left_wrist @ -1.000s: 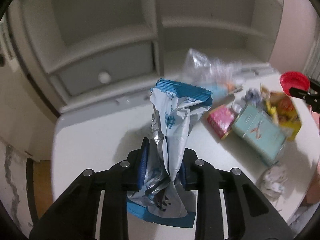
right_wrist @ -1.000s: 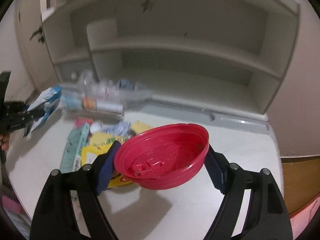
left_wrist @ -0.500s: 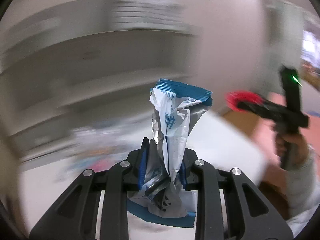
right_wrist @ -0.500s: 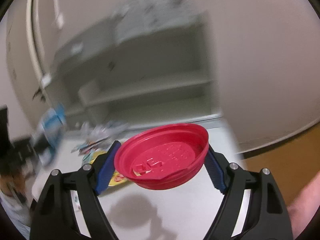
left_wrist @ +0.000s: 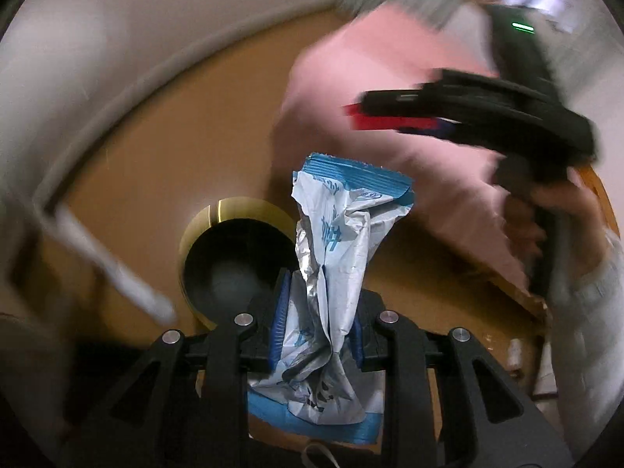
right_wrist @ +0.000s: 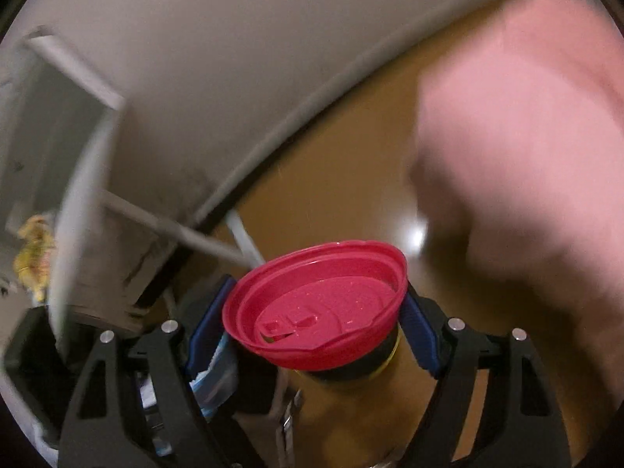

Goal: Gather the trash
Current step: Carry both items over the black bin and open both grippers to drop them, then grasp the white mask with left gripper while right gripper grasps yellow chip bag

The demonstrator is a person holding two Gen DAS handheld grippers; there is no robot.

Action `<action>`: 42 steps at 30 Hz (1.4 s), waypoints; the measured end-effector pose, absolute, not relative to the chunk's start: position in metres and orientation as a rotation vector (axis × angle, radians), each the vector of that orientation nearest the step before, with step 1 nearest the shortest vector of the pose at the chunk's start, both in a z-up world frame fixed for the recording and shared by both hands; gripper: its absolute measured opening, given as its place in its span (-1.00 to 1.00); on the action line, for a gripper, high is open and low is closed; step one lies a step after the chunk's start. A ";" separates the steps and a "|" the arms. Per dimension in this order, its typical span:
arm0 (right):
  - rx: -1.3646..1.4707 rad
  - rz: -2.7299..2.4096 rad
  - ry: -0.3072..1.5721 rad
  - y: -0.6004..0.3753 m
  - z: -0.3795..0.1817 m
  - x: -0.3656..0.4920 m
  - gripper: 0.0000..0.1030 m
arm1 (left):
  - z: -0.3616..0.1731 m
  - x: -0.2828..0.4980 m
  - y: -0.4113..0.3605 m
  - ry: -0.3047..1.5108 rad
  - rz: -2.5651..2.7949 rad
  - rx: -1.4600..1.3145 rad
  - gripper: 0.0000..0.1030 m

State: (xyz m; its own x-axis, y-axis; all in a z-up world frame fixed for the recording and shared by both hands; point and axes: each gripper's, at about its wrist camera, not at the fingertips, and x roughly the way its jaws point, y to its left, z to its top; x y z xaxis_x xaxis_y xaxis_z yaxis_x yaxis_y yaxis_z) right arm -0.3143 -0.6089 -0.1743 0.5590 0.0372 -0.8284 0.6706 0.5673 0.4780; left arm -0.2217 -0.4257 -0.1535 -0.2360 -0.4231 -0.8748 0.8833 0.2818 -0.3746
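I've swung both tools off the surface and the shelf unit; a second ago they faced the litter pile, now both views look down at the wooden floor and a round bin (left_wrist: 234, 261) with a gold rim and black inside. The left tool (left_wrist: 318, 321) is clamped on the crumpled blue-and-white wrapper (left_wrist: 335, 257), which stands up between the pads, just beside and above the bin's opening. The right tool (right_wrist: 316, 327) is closed on the red lid (right_wrist: 316, 308), its pads pressing the rim on both sides; in the left view it hangs well up and to the right of the bin. Both views are smeared, so I judge the swing isn't finished. That means the carry is nearly done for these 2 pieces: next I'd centre each over the opening and let go. The rest of the litter is out of view.
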 end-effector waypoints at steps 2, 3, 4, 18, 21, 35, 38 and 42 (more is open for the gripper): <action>1.022 -0.420 0.990 -0.606 -0.240 -0.303 0.49 | -0.226 -0.210 -0.443 1.449 -1.209 0.516 -0.53; 1.056 -0.421 1.039 -0.602 -0.271 -0.294 0.49 | -0.249 -0.208 -0.448 1.495 -1.173 0.522 -0.54; 1.082 -0.421 1.063 -0.601 -0.289 -0.287 0.48 | -0.274 -0.204 -0.453 1.526 -1.130 0.540 -0.54; 1.343 -0.403 1.051 -0.621 -0.355 -0.279 0.84 | -0.281 -0.224 -0.472 1.325 -1.164 0.586 0.84; 1.303 -0.479 0.999 -0.627 -0.325 -0.300 0.84 | -0.259 -0.242 -0.472 1.236 -1.254 0.604 0.84; 0.524 -0.715 0.438 -0.535 -0.025 -0.322 0.87 | 0.034 -0.225 -0.339 0.470 -1.246 0.307 0.87; 0.454 -0.540 0.411 -0.495 0.005 -0.273 0.87 | 0.042 -0.177 -0.286 0.488 -1.025 0.263 0.87; 0.334 -0.253 0.457 -0.420 0.023 -0.188 0.86 | 0.027 -0.106 -0.192 0.590 -0.626 0.183 0.87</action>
State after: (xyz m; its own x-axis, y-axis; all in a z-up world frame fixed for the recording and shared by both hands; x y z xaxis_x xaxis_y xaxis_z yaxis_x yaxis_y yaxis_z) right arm -0.1883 -0.4201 0.0227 0.8680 -0.1636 -0.4689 0.3112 0.9150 0.2568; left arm -0.1063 -0.1917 0.0273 0.6532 -0.4978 -0.5705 0.5988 0.8008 -0.0130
